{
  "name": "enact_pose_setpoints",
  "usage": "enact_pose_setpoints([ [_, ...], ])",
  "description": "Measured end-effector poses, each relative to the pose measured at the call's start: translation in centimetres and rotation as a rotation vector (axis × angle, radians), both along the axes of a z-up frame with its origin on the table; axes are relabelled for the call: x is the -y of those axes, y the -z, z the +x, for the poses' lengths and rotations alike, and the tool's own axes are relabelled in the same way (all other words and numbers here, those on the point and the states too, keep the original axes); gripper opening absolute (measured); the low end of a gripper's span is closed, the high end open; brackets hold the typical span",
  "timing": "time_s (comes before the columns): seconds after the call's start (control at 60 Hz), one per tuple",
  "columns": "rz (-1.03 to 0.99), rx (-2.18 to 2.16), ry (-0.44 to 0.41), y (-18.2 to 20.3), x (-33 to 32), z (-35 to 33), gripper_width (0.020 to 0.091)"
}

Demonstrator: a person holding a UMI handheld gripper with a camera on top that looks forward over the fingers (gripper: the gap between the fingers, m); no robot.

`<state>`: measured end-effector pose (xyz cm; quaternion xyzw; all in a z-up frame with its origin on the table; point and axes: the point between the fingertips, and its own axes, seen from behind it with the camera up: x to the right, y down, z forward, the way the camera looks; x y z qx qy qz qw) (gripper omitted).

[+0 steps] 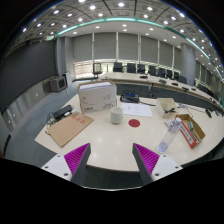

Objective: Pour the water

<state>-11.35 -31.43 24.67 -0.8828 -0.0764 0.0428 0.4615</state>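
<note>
The tool hangs wide open, holding nothing, above the pale table; a clear plastic bottle and a white cup stand beyond.

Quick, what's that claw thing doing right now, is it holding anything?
Gripper: fingers open, holding nothing; the bottle and the cup stand on the table beyond them.

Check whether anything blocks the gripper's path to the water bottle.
Nothing visible does. The gripper, jaws open, faces bare table; the water bottle stands ahead, off to the right. The white cup sits farther back.
</note>
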Motion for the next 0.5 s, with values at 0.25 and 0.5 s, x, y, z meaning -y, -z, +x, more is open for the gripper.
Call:
enact_pose_setpoints([
  [0.25,-0.001,0.026,0.044,3.5,-2.1,10.2,0.0861],
  [0.5,0.042,0.067,0.097,8.6,-5.5,21.2,0.0862],
])
